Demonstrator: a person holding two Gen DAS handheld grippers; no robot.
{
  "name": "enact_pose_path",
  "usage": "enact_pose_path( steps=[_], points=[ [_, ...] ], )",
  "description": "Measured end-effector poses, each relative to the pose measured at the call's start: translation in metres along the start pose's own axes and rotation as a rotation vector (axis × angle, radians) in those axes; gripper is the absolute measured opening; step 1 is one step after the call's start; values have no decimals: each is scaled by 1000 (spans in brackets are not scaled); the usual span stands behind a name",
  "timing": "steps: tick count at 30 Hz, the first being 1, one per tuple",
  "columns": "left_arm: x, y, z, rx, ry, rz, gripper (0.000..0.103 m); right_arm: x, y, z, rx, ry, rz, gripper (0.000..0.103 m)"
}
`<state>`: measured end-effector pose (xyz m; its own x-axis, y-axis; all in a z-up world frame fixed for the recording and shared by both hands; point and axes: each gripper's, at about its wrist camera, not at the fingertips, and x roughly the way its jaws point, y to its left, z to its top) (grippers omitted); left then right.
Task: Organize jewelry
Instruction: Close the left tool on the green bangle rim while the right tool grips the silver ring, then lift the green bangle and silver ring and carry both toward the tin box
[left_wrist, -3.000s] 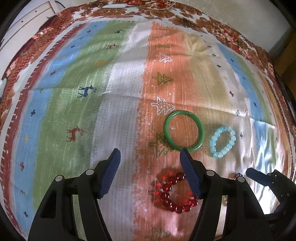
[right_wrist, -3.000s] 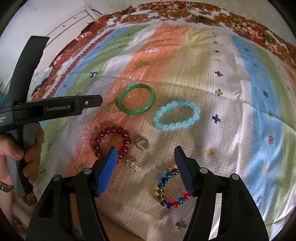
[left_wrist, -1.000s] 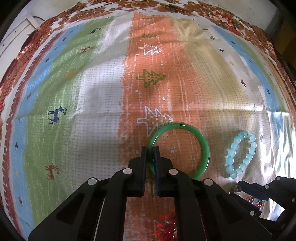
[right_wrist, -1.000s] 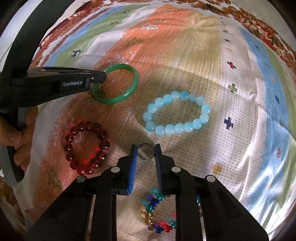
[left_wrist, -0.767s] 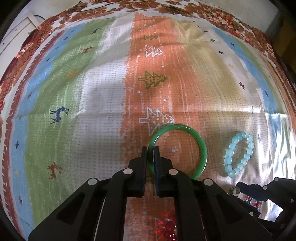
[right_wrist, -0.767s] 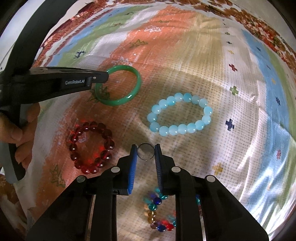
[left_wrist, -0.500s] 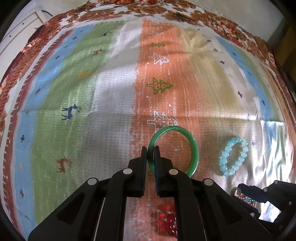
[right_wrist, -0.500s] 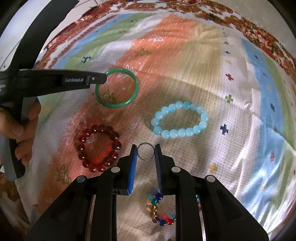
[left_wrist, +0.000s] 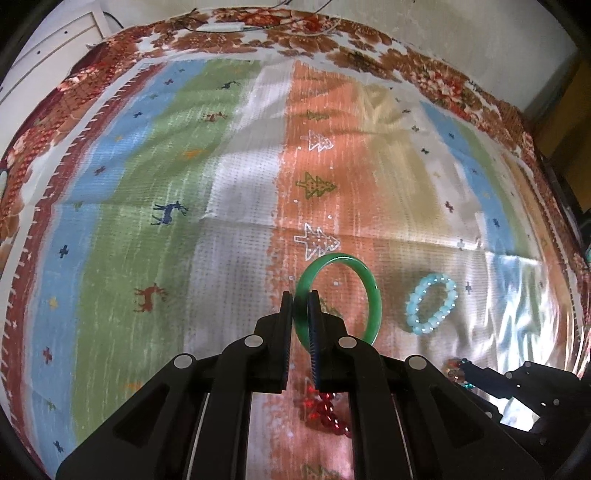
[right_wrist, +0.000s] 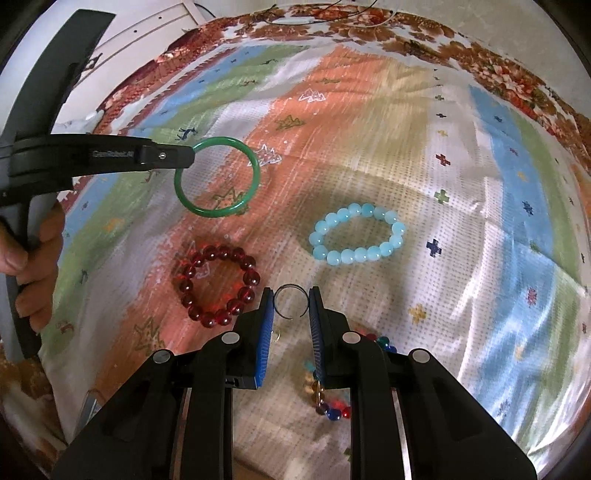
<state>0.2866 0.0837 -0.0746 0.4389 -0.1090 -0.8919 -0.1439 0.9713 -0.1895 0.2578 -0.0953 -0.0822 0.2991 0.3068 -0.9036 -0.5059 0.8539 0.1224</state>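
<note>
Right claw (right_wrist: 291, 306): blue-padded fingers clamped on a thin open-ended silver wire ring (right_wrist: 291, 301), which sits between the tips with its gap facing back toward the claw. Just behind the right finger, partly hidden under the claw body, lies a multicoloured bead bracelet (right_wrist: 330, 404) on the cloth. Ahead-left of the tips is a dark red round-bead bracelet (right_wrist: 218, 286), flat on the cloth; ahead-right is a pale blue round-bead bracelet (right_wrist: 356, 233), also flat. Further ahead-left, the left claw (left_wrist: 301, 301) is pinched tight on the near rim of a smooth green jade-like bangle (left_wrist: 338, 295); in the right wrist view the bangle (right_wrist: 217, 176) hangs from the tip of that claw, tilted, with the far rim low near the cloth; can't tell whether it touches. From the left claw: red beads are just below and behind its tips, the pale blue bracelet (left_wrist: 430, 302) is off to the right of the bangle, and the right claw's tip shows at the far right edge. Everything sits on a striped woven tablecloth (left_wrist: 155, 229) with tree and deer motifs and a brown floral border. A bare hand (right_wrist: 35, 254) grips the left claw's handle.
</note>
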Motion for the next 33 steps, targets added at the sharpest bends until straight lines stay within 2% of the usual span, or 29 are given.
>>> enact_pose_path(
  steps=[14, 19, 33],
  points=[
    [-35, 3, -25, -23, -41, -25, 8, -38, 2, -17, 23, -67, -5, 20],
    [-56, 5, -34, -34, -76, -58, 8, -50, 0, -24, 40, -90, -3, 20],
    [-101, -8, -73, 16, -138, -128, 8, -77, 12, -51, 51, -142, 24, 20]
  ],
)
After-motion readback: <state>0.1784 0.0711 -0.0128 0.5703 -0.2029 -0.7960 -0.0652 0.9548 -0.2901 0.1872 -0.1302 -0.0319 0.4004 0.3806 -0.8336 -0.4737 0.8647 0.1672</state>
